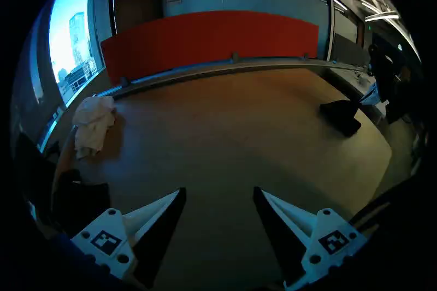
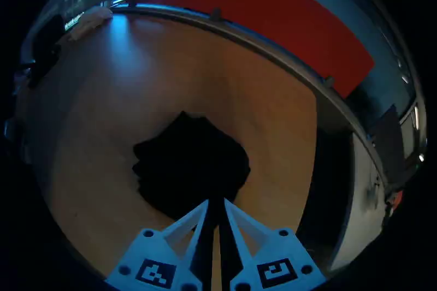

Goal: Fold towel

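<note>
The left gripper (image 1: 218, 195) is held apart above the wooden table (image 1: 229, 127). The right gripper (image 2: 216, 203) is clamped on the dark towel's (image 2: 185, 165) near edge. A white towel (image 1: 93, 122) is left at a far corner.

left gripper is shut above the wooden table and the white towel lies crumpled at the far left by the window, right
Not quite: the left gripper is open, fingers spread wide, as the left gripper view shows. It is above the wooden table, and the white towel lies crumpled far left by the window.
</note>
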A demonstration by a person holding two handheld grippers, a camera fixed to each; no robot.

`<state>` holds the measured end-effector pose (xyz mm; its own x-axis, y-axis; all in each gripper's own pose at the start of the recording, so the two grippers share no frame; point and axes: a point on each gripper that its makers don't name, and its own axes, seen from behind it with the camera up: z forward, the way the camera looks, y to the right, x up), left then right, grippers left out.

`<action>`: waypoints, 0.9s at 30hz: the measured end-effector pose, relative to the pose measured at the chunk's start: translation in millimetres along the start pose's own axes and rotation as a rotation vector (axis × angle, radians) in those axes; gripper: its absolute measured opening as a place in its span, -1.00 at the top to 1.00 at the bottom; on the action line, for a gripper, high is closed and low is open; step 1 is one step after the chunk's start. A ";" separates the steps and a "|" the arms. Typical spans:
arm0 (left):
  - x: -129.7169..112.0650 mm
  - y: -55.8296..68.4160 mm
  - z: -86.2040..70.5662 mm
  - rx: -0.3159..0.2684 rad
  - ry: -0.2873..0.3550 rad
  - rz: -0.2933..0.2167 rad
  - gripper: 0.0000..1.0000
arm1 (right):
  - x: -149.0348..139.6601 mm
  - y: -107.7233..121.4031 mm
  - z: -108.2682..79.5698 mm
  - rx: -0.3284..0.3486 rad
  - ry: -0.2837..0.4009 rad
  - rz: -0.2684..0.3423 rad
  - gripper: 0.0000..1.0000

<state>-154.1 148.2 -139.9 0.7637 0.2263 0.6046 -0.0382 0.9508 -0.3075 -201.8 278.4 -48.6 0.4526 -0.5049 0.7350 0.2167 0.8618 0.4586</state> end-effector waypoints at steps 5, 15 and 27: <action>-1.2 -0.5 -0.6 0.003 -0.005 0.006 -0.81 | -20.7 0.4 6.8 -0.003 -0.042 0.021 0.91; -1.7 -1.7 -0.8 0.008 -0.009 0.009 -0.80 | -40.2 -1.5 11.4 -0.001 -0.081 0.045 0.91; -3.0 -1.4 0.9 0.009 -0.015 0.012 -0.81 | -50.4 -4.6 21.0 -0.005 -0.118 0.050 0.89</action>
<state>-156.9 146.4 -140.6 0.7533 0.2412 0.6118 -0.0532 0.9496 -0.3089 -243.7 298.9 -77.3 0.3585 -0.4632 0.8105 0.2006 0.8862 0.4177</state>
